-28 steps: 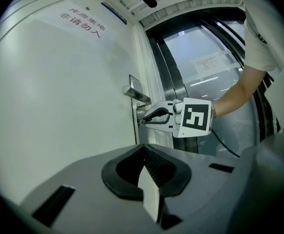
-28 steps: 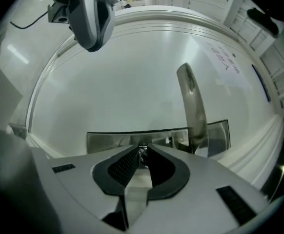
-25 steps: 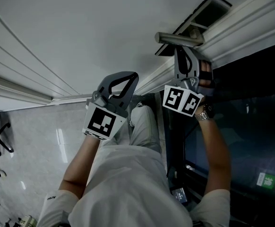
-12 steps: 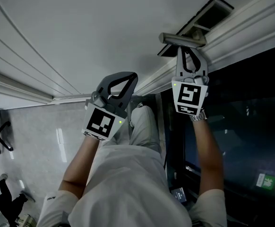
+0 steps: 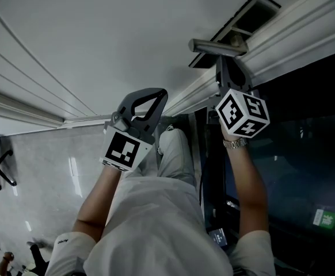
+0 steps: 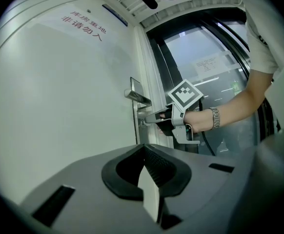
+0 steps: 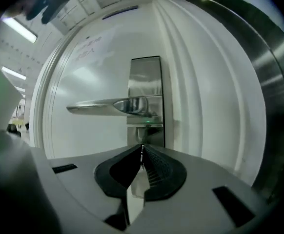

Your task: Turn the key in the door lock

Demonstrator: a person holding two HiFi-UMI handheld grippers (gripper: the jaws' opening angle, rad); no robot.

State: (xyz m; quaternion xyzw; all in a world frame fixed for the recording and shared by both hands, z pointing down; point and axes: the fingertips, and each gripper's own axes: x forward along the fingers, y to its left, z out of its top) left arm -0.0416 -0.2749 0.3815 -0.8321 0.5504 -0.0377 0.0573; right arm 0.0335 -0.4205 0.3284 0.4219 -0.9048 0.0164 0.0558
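Our right hand-held gripper [image 7: 142,146] is closing its jaws, now almost together, with the tips at the lock [image 7: 147,128] under the handle [image 7: 105,106] at frame centre. We cannot tell whether anything sits between them. Our left hand-held gripper [image 5: 156,94] hangs left of centre, jaws together and empty.

Right gripper [image 7: 142,146] at a white door [image 7: 91,65] — jaws closing, almost together, on a thin key [image 7: 142,150] under the lever handle [image 7: 103,106] — steel lock plate [image 7: 146,74] behind.

Dim head view; both gripper views brighter, fisheye-bent with black corners, glare on the steel frame [image 7: 273,67].
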